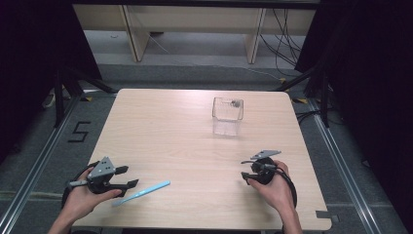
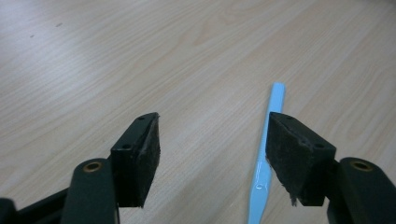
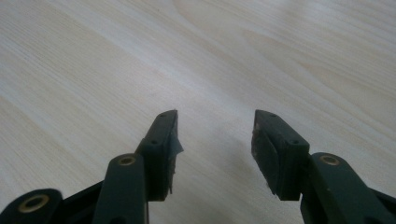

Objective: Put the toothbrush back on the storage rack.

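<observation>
The left gripper (image 1: 127, 176) rests low at the near left corner of the table (image 1: 160, 126), held in the person's left hand (image 1: 90, 200), its two black jaws standing well apart with nothing between the pads. In the left gripper view (image 2: 212, 154) the same gap shows bare wood, and the light blue stick (image 2: 266, 158) lies just beside the right-hand jaw, passing under its outer edge without being clamped. That stick (image 1: 142, 193) is a thin, flat, pale blue plastic strip, straight and glossy; it is narrow with a squared end at the far tip and widens a little toward the near end, where a small bright glint sits on it. In the high view it lies flat on the wood, slanting from the near left up toward the right, just beside the left gripper's jaw tips. The right gripper (image 1: 246, 176) sits at the near right of the table in the person's right hand (image 1: 277, 190), and in the right gripper view (image 3: 215, 140) its jaws are also spread, with only bare tabletop between them. Well apart from both, toward the far side of the table, stands a clear square-sided container (image 1: 227, 109), upright, with a small dark thing inside that is too small to make out.
</observation>
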Motion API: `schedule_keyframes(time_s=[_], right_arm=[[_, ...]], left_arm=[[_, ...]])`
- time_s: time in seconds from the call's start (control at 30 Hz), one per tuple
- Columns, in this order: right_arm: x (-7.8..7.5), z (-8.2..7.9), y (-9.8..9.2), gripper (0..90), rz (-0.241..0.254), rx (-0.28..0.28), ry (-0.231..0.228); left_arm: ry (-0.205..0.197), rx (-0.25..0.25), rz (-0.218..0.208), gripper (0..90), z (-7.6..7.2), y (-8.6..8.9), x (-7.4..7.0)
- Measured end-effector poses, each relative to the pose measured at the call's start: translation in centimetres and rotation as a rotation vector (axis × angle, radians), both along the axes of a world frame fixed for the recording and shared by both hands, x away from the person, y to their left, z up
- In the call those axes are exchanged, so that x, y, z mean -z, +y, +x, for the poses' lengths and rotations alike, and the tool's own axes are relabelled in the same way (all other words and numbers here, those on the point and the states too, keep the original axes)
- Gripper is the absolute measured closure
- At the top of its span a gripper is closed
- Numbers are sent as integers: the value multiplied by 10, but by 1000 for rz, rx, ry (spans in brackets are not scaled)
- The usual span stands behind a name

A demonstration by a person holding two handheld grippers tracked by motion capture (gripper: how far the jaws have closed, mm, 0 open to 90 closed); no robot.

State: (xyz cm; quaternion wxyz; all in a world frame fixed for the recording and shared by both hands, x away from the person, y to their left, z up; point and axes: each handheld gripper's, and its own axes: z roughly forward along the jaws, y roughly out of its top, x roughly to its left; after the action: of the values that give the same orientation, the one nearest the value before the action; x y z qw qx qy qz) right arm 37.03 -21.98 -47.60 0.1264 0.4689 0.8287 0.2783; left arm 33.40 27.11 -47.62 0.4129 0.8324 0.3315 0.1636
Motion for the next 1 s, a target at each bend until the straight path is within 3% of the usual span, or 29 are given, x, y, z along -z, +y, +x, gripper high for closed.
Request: schedule_keyframes(time_s=[0.13, 0.17, 0.2, 0.23, 0.3, 0.33, 0.37, 0.43, 0.53, 0.7, 0.77, 0.83, 0.97, 1.0], right_arm=[[0, 1, 0, 508, -13, -10, -14], [-1, 0, 2, 505, -8, 6, 7], [1, 1, 3, 500, -10, -7, -5], [1, 1, 3, 500, -10, -7, -5], [-1, -1, 4, 484, -35, -29, 11], [-1, -1, 4, 484, -35, -29, 11], [-3, -4, 9, 479, -16, -4, 43], [-4, -4, 8, 479, -27, -33, 27], [-4, -4, 8, 479, -30, -35, 24], [-6, -3, 10, 479, -17, -15, 28], [-7, -2, 9, 479, -25, -35, 21], [-8, -2, 10, 479, -17, -33, 18], [-8, -4, 9, 479, -11, -22, 28], [-8, -3, 7, 479, -24, -38, 12]], left_arm=[[56, 49, 84, 376, 6, -6, -7], [65, 54, 99, 379, 7, -6, -8], [93, 87, 134, 388, 10, -8, -11], [93, 87, 134, 394, 10, -8, -11], [149, 125, 178, 418, 15, -12, -13], [149, 125, 178, 424, 15, -12, -13], [155, 142, 210, 430, 16, -15, -15], [165, 159, 225, 434, 17, -18, -19], [180, 179, 226, 436, 18, -21, -21], [214, 209, 274, 445, 24, -26, -25], [222, 224, 303, 446, 26, -29, -28], [230, 221, 293, 448, 26, -34, -28], [246, 267, 326, 460, 26, -45, -28], [252, 267, 328, 466, 25, -48, -28]])
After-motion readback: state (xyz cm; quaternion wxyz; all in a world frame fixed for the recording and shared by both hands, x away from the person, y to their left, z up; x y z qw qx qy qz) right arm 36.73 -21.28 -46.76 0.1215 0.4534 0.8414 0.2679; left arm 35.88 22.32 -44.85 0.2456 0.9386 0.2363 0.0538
